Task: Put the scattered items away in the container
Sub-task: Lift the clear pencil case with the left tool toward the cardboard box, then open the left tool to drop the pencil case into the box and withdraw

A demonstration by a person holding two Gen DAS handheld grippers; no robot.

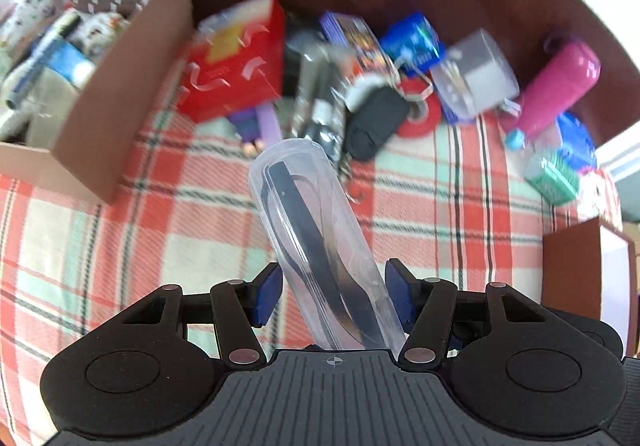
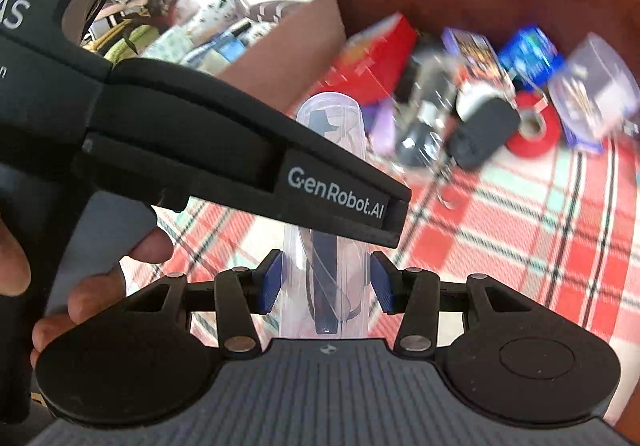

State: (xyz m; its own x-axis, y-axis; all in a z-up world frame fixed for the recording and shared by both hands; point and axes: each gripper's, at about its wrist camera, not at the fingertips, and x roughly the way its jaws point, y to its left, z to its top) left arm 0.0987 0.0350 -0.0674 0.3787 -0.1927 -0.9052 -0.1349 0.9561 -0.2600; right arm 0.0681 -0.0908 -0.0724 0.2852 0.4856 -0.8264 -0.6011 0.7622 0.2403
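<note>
A clear plastic case [image 1: 316,230] with a dark item inside stands up between the blue pads of my left gripper [image 1: 334,292]. The same kind of clear case [image 2: 326,278] shows between the pads of my right gripper [image 2: 326,282], with the left gripper's black body [image 2: 224,149] crossing in front of it. Both grippers' pads sit close at the case's sides; contact is hard to tell. The brown cardboard box [image 1: 132,85], holding several items, stands at the left, also seen in the right wrist view [image 2: 288,41].
A pile of scattered items lies at the far side of the plaid cloth [image 1: 120,246]: a red box [image 1: 236,61], a black key fob [image 1: 374,123], a red tape roll [image 1: 420,115], a blue pack [image 1: 414,39], a pink bottle [image 1: 560,85]. A brown wall stands behind.
</note>
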